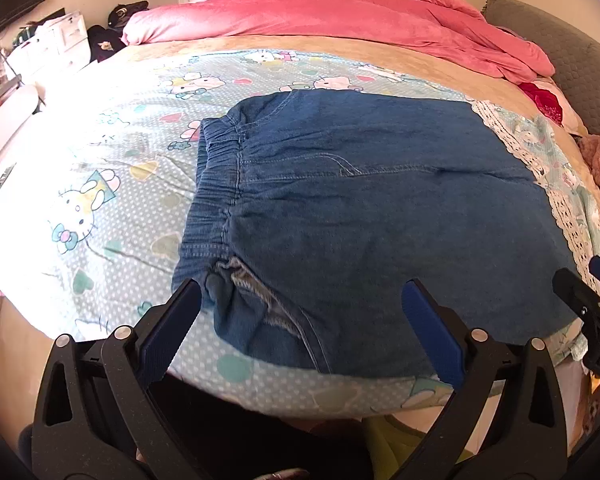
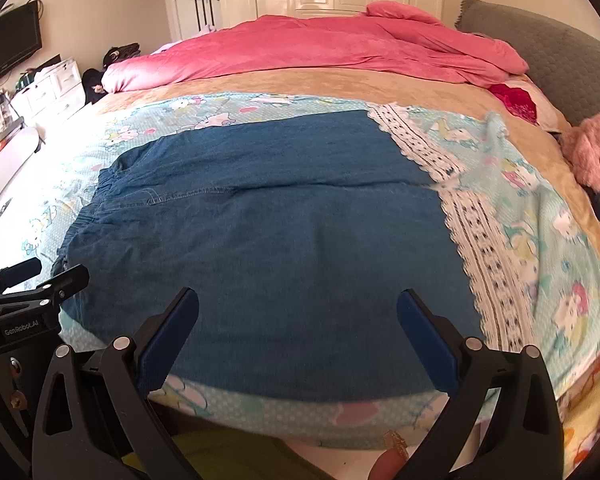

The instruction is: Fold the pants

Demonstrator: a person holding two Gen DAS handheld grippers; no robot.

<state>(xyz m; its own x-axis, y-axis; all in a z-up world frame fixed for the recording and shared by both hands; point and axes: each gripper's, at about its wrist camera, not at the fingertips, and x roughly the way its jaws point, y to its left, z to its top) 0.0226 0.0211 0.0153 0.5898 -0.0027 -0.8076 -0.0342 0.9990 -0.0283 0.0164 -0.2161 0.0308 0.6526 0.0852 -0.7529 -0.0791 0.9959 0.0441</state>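
Observation:
Blue denim pants (image 1: pixel 360 208) lie flat and folded on the cartoon-print sheet (image 1: pixel 112 184), elastic waistband to the left. My left gripper (image 1: pixel 300 292) is open and empty, held just above the near waistband corner by the fly. The pants also show in the right wrist view (image 2: pixel 276 248). My right gripper (image 2: pixel 298 300) is open and empty over the near edge of the pants, further right. Each gripper shows at the edge of the other's view: the right one in the left wrist view (image 1: pixel 588 292), the left one in the right wrist view (image 2: pixel 32 280).
A pink duvet (image 2: pixel 320 48) is heaped at the far side of the bed. A white lace trim (image 2: pixel 472 232) runs along the sheet right of the pants. A pink fuzzy item (image 2: pixel 592 152) and a grey headboard (image 2: pixel 548 48) are at the right. Drawers (image 2: pixel 48 88) stand at the left.

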